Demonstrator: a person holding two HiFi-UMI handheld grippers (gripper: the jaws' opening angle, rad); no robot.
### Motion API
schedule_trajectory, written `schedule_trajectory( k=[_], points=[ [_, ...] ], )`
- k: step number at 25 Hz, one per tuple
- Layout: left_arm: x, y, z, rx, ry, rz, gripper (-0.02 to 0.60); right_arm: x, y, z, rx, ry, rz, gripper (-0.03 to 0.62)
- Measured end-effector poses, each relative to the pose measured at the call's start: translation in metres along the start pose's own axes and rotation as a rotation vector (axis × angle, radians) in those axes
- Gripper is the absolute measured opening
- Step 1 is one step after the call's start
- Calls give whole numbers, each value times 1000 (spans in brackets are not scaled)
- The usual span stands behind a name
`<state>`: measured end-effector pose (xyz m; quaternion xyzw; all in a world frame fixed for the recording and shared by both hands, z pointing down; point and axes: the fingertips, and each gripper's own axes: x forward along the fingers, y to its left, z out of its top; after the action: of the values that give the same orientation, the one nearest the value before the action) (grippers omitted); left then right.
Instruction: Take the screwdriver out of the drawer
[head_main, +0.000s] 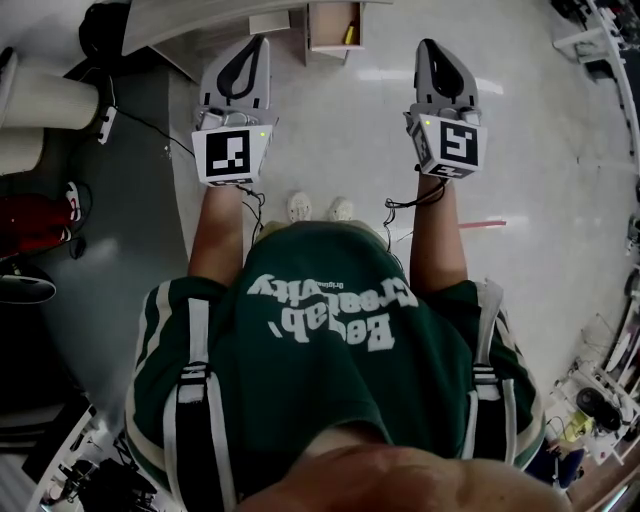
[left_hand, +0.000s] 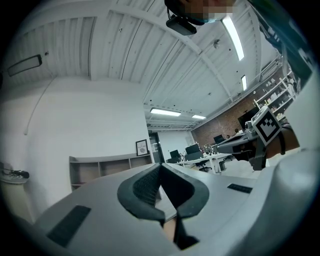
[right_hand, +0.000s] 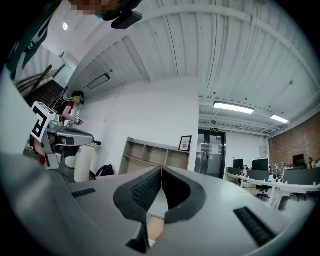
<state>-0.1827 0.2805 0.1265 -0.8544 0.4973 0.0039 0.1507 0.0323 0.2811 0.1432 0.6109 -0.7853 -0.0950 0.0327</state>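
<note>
Screwdriver (head_main: 350, 35) inside open drawer (head_main: 324, 30)

Green shirt (head_main: 330, 350), white lettering (head_main: 330, 305), yellow screwdriver (head_main: 350, 34)

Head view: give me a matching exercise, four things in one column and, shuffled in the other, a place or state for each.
Column one
1. small yellow object
2. pair of white shoes
3. grey left claw
4. dark green shirt with white lettering

Column two
A. shut, with nothing in it
B. inside the open pale wooden drawer at top centre
C. standing on the glossy pale floor
D. fills the bottom of the picture

Pairs: 1-B, 2-C, 3-A, 4-D
</note>
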Motion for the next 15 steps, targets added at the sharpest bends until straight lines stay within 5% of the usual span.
schedule_trajectory(
  k=[15],
  points=[
    [6, 28, -13, -19, -28, -48, 17, 11, 19, -3, -3, 15, -58, 34]
  ],
)
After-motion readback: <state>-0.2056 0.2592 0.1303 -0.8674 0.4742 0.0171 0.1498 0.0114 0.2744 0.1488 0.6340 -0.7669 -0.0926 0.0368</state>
